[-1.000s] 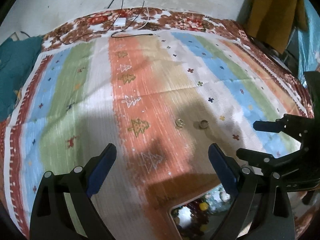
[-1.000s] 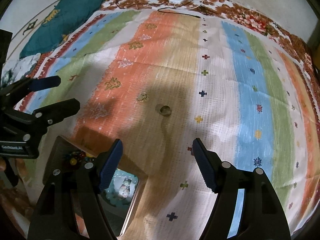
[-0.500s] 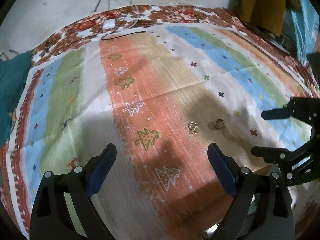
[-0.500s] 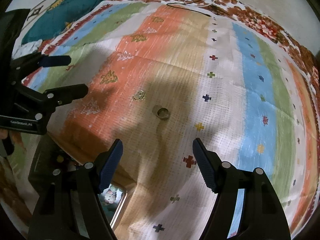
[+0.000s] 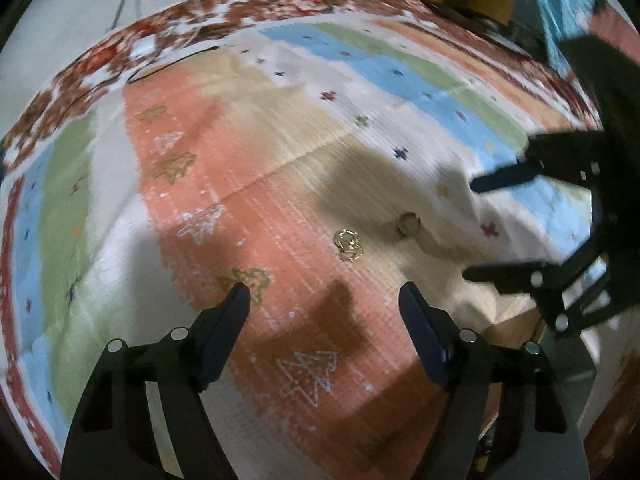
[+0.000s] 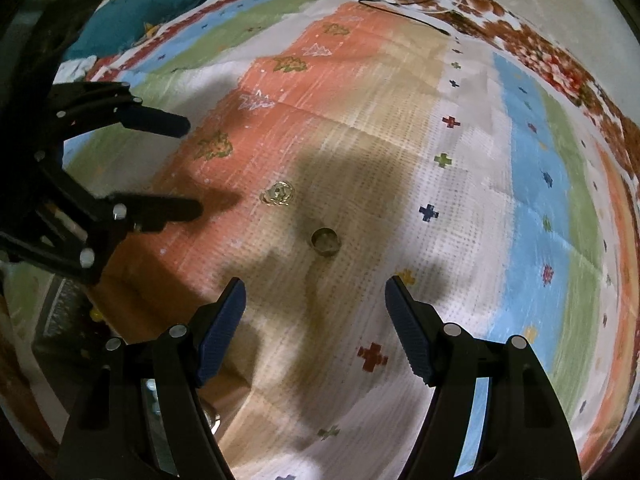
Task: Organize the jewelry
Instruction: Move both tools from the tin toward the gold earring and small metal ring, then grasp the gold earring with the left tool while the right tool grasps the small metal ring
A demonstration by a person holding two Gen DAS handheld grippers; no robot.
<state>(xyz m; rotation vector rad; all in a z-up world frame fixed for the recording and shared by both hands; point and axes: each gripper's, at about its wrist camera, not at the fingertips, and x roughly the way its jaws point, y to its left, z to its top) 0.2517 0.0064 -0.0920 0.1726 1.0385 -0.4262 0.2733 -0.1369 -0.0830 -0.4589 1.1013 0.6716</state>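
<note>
Both tools are sinking toward the striped bedspread (image 6: 520, 184): the left tool (image 5: 324, 300), empty, has just been narrowing above the gold earrings (image 5: 348, 243); the right tool (image 6: 316, 300) is gaping, empty, over the ring (image 6: 325, 241).

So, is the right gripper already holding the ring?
No, the ring lies on the striped cloth ahead of the right gripper, whose open jaws hold nothing.

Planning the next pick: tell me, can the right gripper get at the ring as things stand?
Probably yes. The right gripper is open and empty, with the ring just ahead of its tips on bare cloth. Nothing lies between them; the left gripper and the earring sit off to the side.
</note>
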